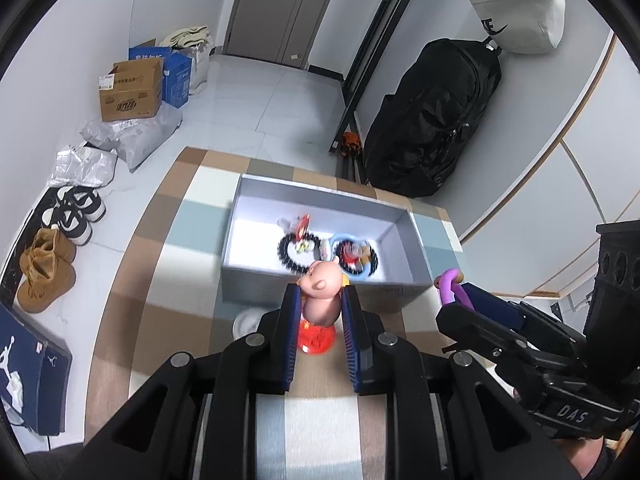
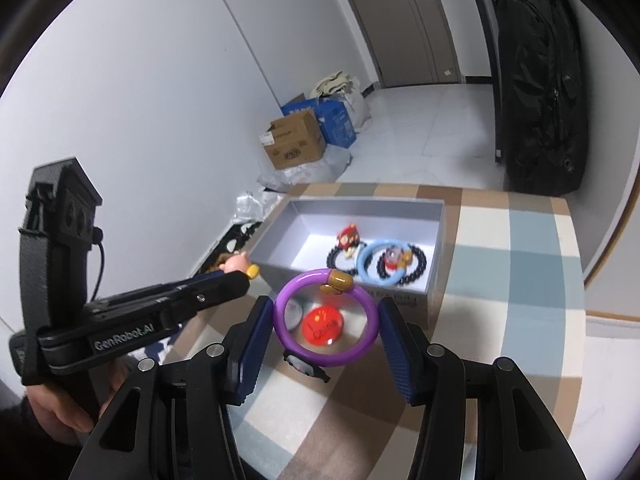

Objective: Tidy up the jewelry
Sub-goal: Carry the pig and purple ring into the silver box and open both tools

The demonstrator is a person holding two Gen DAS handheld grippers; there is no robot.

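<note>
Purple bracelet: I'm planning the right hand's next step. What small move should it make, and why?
Probably carry the purple bracelet forward over the grey box and release. The right claw grips it short of the box, where the other bracelets already lie.

Both tools are matte black plastic with angular cut-out arms and round silver screws at the joints. The left gripper [image 1: 320,304] and right gripper [image 2: 324,316] carry ribbed dark-blue pads [image 2: 250,344]. White lettering [image 2: 124,338] reads "GenRobot.AI"; a thin black cable [image 2: 100,264] loops at nine o'clock. A bare-skinned hand [image 2: 60,408] with a dark sleeve shows at eight o'clock.
</note>
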